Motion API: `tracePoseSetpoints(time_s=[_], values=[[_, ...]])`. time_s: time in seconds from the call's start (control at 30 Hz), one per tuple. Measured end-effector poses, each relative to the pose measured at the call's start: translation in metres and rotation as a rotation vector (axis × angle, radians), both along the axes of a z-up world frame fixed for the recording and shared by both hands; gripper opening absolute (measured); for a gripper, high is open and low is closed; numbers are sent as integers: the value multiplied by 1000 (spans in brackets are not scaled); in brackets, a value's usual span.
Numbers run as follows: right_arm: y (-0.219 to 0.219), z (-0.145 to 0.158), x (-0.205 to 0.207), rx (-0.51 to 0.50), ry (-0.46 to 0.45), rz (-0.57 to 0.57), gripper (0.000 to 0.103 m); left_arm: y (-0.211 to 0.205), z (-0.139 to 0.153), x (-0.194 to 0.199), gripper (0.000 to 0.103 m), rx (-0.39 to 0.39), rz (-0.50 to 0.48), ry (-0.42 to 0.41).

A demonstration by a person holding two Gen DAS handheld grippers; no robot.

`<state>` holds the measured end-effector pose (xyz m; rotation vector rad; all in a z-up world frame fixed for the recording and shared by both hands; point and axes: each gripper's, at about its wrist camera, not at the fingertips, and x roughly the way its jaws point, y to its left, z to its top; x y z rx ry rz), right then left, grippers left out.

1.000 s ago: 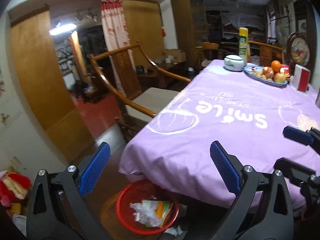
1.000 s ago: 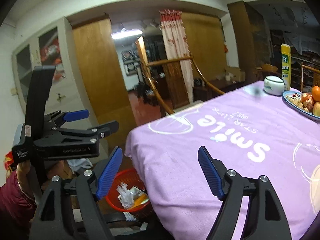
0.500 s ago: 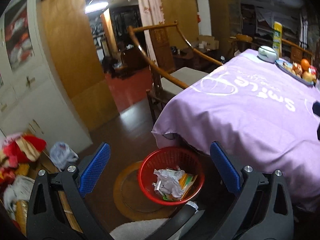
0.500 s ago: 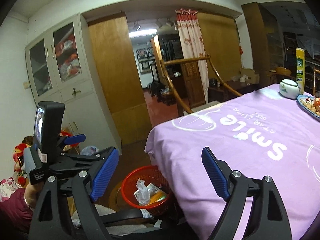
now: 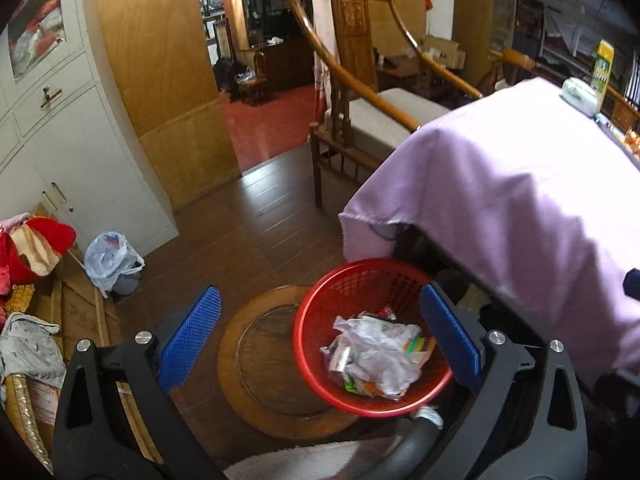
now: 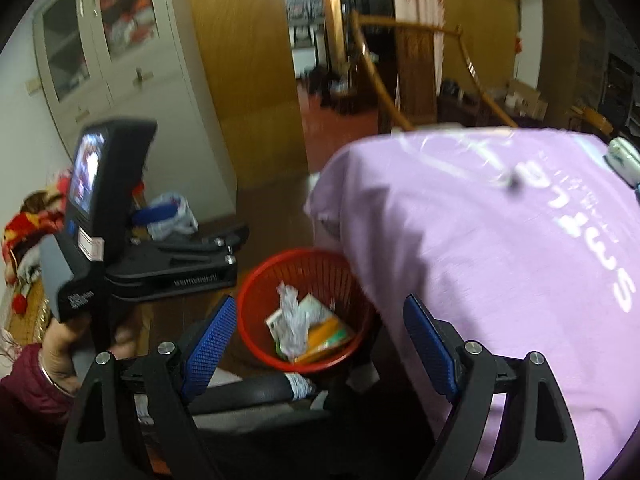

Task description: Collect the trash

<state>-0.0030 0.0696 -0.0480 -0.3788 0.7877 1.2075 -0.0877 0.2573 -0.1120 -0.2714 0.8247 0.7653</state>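
Left gripper [image 5: 320,336] jaws spread wide, nothing between the pads. Right gripper [image 6: 316,338] also stands wide and empty. Both point down at the red basket [image 5: 308,320], which sits on the wood floor [image 5: 248,240] at the corner of the table, partly under the overhanging purple cloth [image 5: 500,200], touching a round wooden disc [image 5: 256,360]. Trash [image 5: 376,356] lies inside it: crumpled white plastic and printed wrappers.

Left view only: wooden armchair [image 5: 360,120] with grey seat beyond the table, clear detail of the floor disc, a tied plastic bag [image 5: 110,256] by the white cabinet [image 5: 80,160]. Right view only: the person's left hand [image 6: 64,344] in a dark red sleeve gripping the other tool's handle, its small screen [image 6: 86,172] lit, and white lettering on the cloth.

Right view is motion-blurred; wrappers there are hard to read, possibly a green and orange packet. The basket's near rim is cut off by a dark padded bar [image 6: 256,394] in the right view. The far tabletop items are cut off at the frame edge.

Versus a second ago: both cameras have tipped down and come closer, so the basket now fills the centre and the tabletop has slid to the right.
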Motion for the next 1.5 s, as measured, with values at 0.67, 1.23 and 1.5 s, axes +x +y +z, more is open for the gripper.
tracePoseSetpoints(time_s=[0.67,1.23,1.5], values=[[37,-33,15,-154,84,15,84,10,-23,6,96,-67,-3,65],[37,-35,16,-170,91,18,84,10,-26,6,96,-85,-3,63],[37,-37,16,-173,90,18,84,8,-28,7,96,-90,-6,71]])
